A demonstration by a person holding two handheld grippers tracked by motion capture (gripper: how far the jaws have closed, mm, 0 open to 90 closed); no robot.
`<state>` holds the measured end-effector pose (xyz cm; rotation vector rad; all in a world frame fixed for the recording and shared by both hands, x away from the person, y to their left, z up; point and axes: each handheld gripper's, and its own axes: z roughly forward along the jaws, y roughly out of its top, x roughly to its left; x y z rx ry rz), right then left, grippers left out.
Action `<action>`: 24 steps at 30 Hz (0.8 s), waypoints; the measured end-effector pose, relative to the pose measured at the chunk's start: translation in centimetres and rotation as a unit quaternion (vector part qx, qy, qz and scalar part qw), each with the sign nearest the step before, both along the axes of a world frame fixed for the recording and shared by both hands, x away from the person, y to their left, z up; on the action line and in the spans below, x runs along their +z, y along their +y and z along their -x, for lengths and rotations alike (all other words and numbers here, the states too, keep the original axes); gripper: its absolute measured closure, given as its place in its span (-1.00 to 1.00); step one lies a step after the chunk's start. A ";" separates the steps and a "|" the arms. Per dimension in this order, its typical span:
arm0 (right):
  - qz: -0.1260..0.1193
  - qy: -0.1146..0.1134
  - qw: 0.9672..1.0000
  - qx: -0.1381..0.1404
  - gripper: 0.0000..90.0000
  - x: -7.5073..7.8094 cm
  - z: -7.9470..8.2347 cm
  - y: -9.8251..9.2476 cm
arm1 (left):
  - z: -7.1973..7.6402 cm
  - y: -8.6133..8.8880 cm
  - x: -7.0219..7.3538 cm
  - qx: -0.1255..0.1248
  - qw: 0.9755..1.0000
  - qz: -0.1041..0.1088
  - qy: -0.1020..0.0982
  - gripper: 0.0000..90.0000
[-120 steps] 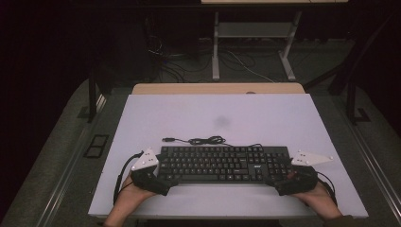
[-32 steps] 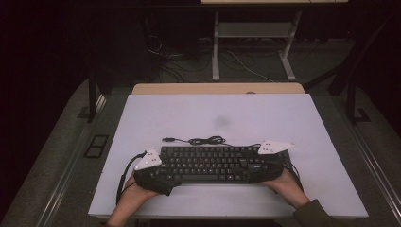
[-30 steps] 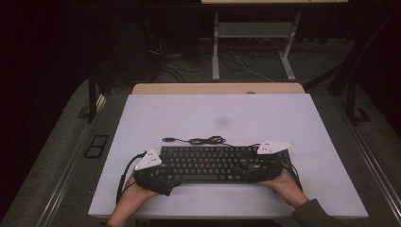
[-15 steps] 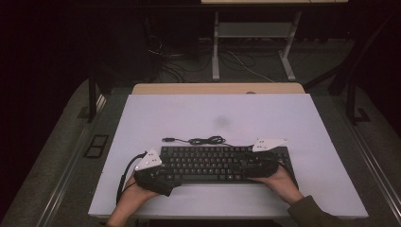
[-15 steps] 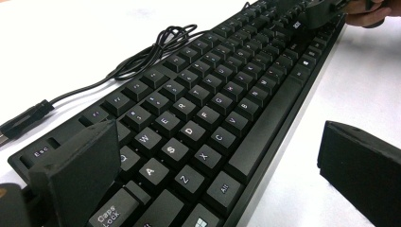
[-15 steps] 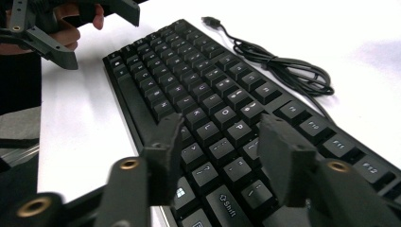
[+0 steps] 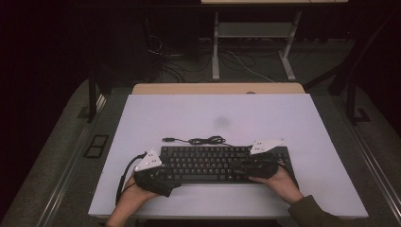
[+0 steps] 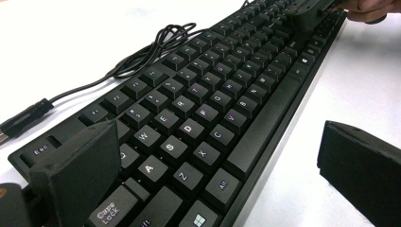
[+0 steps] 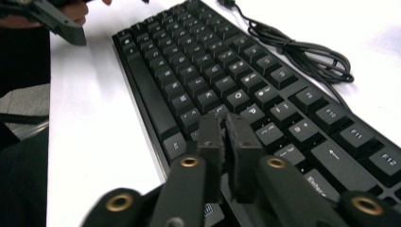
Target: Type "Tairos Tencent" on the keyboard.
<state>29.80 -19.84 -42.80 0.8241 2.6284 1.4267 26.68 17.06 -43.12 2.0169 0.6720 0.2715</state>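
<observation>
The right tool (image 9: 223, 137) has its two black jaws pressed together, with nothing between them. Its tip sits low over the keys near the right end of the keyboard (image 7: 222, 163), close to the P key (image 9: 253, 112). I cannot tell if it touches a key. The left tool (image 7: 152, 174) is wide open and holds nothing. One jaw hangs over the keys at the left end, near Caps Lock (image 8: 108, 212). The other jaw is over the bare desk (image 7: 217, 113), just in front of the keyboard.

The keyboard lies flat near the front edge of the desk, about in the middle. Its cable (image 7: 201, 140) is bunched in loops just behind it, and the plug (image 8: 22, 119) lies loose on the desk toward the back left corner of the keyboard.

What could go wrong? The closed right tip is about as wide as one key, so if it comes down a little off, it could press two keys at once or the wrong one. A hard poke could slide the keyboard back into the cable loops. The open left jaw is so close to the keys that a small dip of the hand could bump one.

There are no boxes, bowls or other containers on the desk, so nothing is inside anything.
</observation>
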 end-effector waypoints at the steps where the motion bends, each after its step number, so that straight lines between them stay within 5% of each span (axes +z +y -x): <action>1: 0.005 0.001 1.000 0.001 0.98 0.0 0.0 0.0 | 0.0 0.0 0.0 0.000 1.000 0.000 0.001 -1.00; 24: 0.062 0.007 0.998 0.000 0.98 -0.9 -0.2 -0.1 | 0.0 -0.1 -0.1 0.002 1.000 -0.003 0.004 -1.00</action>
